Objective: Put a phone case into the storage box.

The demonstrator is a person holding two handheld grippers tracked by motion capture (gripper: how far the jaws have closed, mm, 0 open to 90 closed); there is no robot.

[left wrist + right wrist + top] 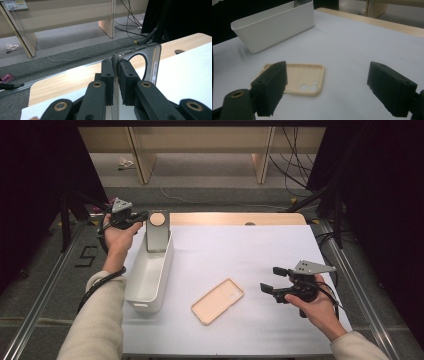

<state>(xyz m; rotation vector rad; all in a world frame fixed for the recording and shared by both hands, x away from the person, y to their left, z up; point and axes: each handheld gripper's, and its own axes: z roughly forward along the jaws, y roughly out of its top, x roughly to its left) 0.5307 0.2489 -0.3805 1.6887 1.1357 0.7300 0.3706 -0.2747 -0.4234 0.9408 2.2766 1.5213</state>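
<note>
A grey phone [157, 237] with a round pale disc near its top stands upright over the far end of the white bin [145, 290]. My left gripper [141, 216] is shut on the phone's upper edge. In the left gripper view the shiny phone [150, 65] sits edge-on between the black pads [127, 75] of the left gripper [115, 68]. A beige phone case [218, 300] lies flat on the white mat, hollow side up. My right gripper [272, 279] hovers just right of it, open, with nothing between its fingers. The right gripper view shows the case [297, 75] ahead of the right gripper [327, 85].
The white mat [240, 255] covers a wooden table [225, 218] whose far edge has a small hole. The bin [274, 27] lies lengthwise along the mat's left side. Cables and wooden furniture legs stand on the floor beyond the table.
</note>
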